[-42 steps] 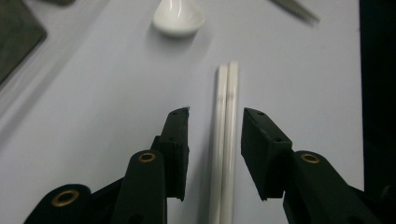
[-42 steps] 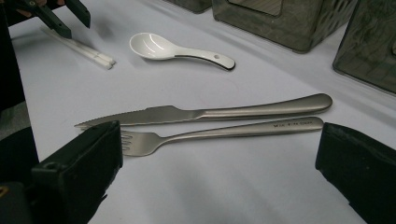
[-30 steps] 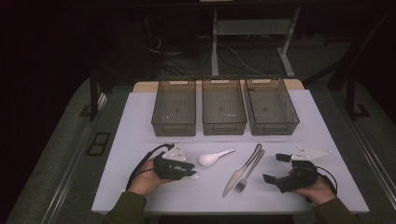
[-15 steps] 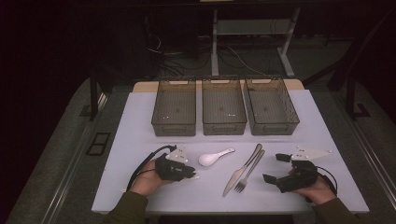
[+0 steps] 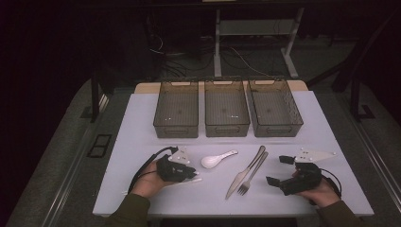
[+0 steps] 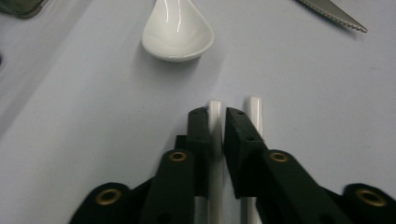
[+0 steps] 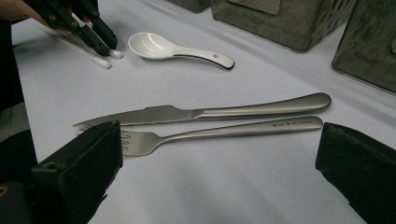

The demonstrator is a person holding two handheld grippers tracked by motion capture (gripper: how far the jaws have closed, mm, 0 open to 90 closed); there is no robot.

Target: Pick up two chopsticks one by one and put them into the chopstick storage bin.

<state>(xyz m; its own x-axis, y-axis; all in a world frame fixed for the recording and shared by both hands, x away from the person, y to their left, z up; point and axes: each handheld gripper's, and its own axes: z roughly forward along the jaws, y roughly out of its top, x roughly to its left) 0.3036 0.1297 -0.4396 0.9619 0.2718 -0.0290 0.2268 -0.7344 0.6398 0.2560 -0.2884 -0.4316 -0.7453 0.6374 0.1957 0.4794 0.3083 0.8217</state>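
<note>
Chopsticks [image 5: 191, 180], two white ones, are seen in the high view under the left gripper [image 5: 189, 174], with one spoon [image 5: 216, 160], one knife [image 5: 247, 171], one fork [image 5: 252, 174] beyond and three bins [image 5: 176, 114] ahead. In the left gripper view, the jaws are nearly closed, one chopstick [image 6: 215, 140] pinched between, the other [image 6: 255, 114] just outside. In the right gripper view, the right gripper [image 7: 219, 175] is held wide, empty.
</note>
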